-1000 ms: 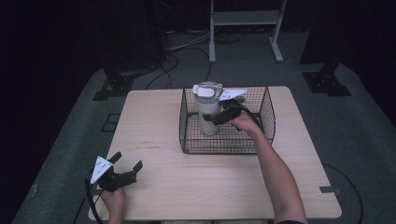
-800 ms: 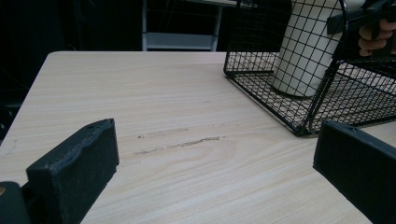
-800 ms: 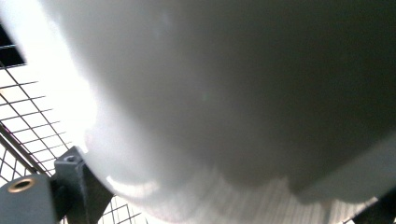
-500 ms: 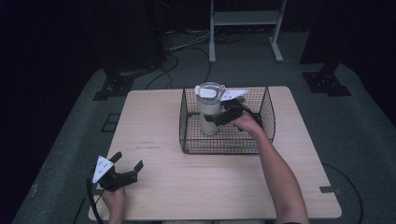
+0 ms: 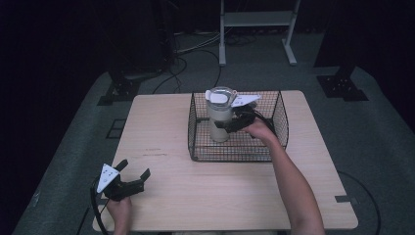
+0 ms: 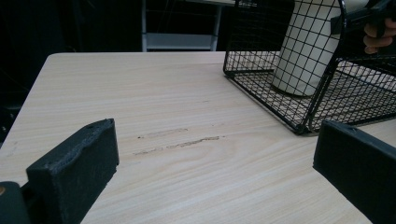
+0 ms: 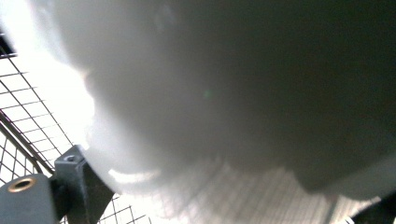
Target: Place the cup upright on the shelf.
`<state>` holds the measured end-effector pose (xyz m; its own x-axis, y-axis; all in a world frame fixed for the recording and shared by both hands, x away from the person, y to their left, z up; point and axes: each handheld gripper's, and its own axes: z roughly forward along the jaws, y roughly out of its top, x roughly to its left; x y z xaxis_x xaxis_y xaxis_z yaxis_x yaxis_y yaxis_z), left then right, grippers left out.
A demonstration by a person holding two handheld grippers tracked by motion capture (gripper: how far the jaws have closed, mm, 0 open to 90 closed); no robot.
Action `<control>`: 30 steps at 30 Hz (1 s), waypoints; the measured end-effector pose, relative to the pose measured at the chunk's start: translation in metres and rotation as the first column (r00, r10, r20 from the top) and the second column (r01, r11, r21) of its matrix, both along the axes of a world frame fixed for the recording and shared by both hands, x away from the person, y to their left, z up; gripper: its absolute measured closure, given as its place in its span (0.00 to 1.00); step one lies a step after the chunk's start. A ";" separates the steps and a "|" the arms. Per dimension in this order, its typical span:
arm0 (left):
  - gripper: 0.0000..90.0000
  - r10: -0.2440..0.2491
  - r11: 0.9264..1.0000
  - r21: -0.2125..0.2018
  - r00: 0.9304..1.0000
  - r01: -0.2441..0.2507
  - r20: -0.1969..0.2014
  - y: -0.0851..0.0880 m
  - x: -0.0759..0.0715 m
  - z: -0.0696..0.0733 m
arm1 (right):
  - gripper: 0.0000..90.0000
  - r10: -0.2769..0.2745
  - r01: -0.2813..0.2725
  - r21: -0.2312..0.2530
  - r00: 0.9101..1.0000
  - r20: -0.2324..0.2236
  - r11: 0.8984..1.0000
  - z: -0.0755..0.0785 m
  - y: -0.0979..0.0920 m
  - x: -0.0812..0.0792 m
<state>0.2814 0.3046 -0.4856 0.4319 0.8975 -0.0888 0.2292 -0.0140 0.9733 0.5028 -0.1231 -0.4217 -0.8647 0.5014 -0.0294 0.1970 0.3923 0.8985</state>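
Right tool [image 5: 226,123] clamping the white jug [image 5: 219,119] standing upright inside the black wire basket [image 5: 235,152] on the bench [image 5: 161,132], left tool [image 5: 132,177] resting wide open, empty, near the front-left corner.

A tumbler [image 5: 219,115] stands in the basket [image 5: 279,115] on the table [image 5: 161,127].
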 end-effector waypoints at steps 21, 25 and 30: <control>0.00 -0.002 1.000 -0.004 1.000 0.002 0.003 0.000 -0.001 0.000 | 0.14 -0.028 0.028 -0.033 1.000 0.001 0.999 0.008 -0.015 -0.013; 0.00 -0.001 1.000 0.002 1.000 0.001 0.003 -0.001 0.000 0.000 | 0.15 -0.041 0.042 -0.029 0.999 0.023 0.999 0.011 -0.022 -0.019; 0.00 0.000 1.000 0.007 1.000 0.000 0.003 -0.001 -0.001 0.000 | 0.15 -0.085 0.085 -0.023 0.996 -0.005 0.996 0.023 -0.038 -0.026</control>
<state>0.2807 0.3037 -0.4856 0.4317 0.8983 -0.0815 0.2266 -0.0206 0.9738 0.4772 -0.1607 -0.3985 -0.8190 0.5726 -0.0370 0.2355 0.3943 0.8883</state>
